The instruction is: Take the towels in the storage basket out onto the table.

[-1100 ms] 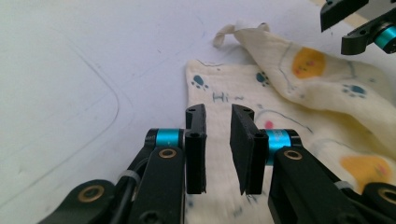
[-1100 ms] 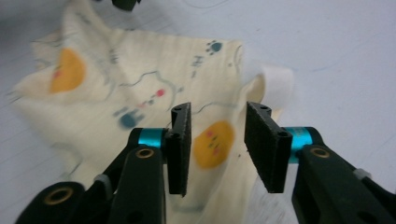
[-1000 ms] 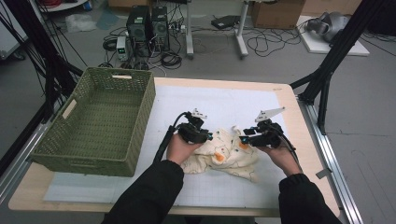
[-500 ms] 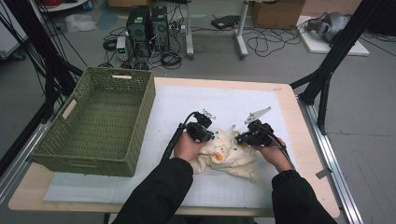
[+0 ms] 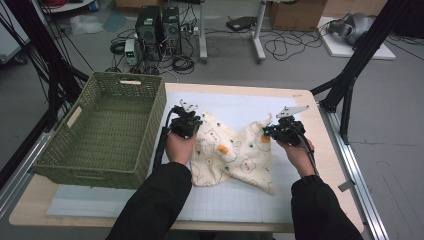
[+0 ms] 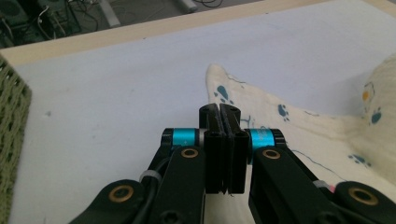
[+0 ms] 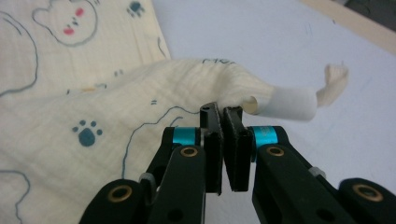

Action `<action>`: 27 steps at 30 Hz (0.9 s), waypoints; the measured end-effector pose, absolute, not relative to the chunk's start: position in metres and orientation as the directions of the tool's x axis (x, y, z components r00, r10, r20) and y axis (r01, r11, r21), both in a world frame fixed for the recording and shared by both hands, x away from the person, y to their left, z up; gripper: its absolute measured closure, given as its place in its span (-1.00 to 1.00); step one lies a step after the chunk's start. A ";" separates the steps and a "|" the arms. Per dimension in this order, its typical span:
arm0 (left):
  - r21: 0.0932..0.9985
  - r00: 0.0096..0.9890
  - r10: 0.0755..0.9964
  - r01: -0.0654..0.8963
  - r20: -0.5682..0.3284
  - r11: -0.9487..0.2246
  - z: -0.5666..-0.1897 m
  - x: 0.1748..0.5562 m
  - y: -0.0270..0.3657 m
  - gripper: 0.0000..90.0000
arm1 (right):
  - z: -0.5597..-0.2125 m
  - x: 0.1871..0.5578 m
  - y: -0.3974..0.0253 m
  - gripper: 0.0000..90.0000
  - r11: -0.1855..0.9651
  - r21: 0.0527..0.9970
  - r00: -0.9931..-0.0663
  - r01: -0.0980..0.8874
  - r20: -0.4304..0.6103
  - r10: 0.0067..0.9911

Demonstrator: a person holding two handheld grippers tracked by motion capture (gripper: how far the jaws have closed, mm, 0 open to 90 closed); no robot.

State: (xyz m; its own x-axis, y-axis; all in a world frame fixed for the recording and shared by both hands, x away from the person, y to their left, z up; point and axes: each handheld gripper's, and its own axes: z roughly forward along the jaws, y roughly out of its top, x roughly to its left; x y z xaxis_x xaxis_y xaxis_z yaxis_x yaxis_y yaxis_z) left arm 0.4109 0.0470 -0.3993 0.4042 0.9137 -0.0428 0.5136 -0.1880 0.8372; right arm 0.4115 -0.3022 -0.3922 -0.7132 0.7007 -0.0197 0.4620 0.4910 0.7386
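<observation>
The cloth lies on the table, right of the basket.

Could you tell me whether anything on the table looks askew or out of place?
Only the printed cloth: it lies rumpled and crooked, sagging between the left gripper and right gripper, which pinch its upper corners. The green basket sits squarely.

Green basket just left of cloth.

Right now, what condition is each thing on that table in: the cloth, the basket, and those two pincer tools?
Printed cloth: spread out between the grippers, wrinkled, partly lying on the mat.
Left gripper: jaws shut on the cloth's edge.
Right gripper: jaws shut on the cloth near its white tab.
Green basket: upright, nothing inside.
</observation>
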 end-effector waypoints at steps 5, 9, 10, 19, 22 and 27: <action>0.773 0.400 0.913 0.603 -0.081 -0.196 -0.417 0.415 0.054 0.91 | -0.412 0.419 -0.309 0.71 0.509 0.632 -0.734 0.584 0.143 0.664; 0.784 0.445 0.889 0.587 -0.104 -0.203 -0.422 0.414 0.050 0.53 | -0.409 0.417 -0.312 0.43 0.471 0.660 -0.682 0.585 0.086 0.727; 0.779 0.449 0.888 0.590 -0.099 -0.211 -0.424 0.414 0.048 0.48 | -0.404 0.416 -0.312 0.43 0.456 0.689 -0.677 0.563 0.069 0.733; 0.716 0.487 0.872 0.627 -0.053 -0.307 -0.439 0.415 0.039 0.73 | -0.417 0.425 -0.292 0.36 0.491 0.672 -0.683 0.554 0.029 0.730; 0.718 0.501 0.864 0.618 -0.048 -0.319 -0.439 0.415 0.038 0.97 | -0.430 0.426 -0.292 0.77 0.527 0.620 -0.694 0.581 0.039 0.719; 0.739 0.472 0.881 0.604 -0.032 -0.297 -0.434 0.411 0.042 0.98 | -0.432 0.420 -0.300 0.95 0.522 0.628 -0.703 0.578 0.059 0.708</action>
State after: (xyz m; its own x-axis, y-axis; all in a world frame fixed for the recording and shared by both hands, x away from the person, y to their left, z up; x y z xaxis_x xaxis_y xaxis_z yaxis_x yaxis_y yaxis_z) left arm 0.4105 0.0422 -0.4345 0.4720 0.8810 -0.0315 0.6045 -0.2974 0.7390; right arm 0.4201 -0.2996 -0.4318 -0.7034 0.7083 0.0587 0.5777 0.5217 0.6277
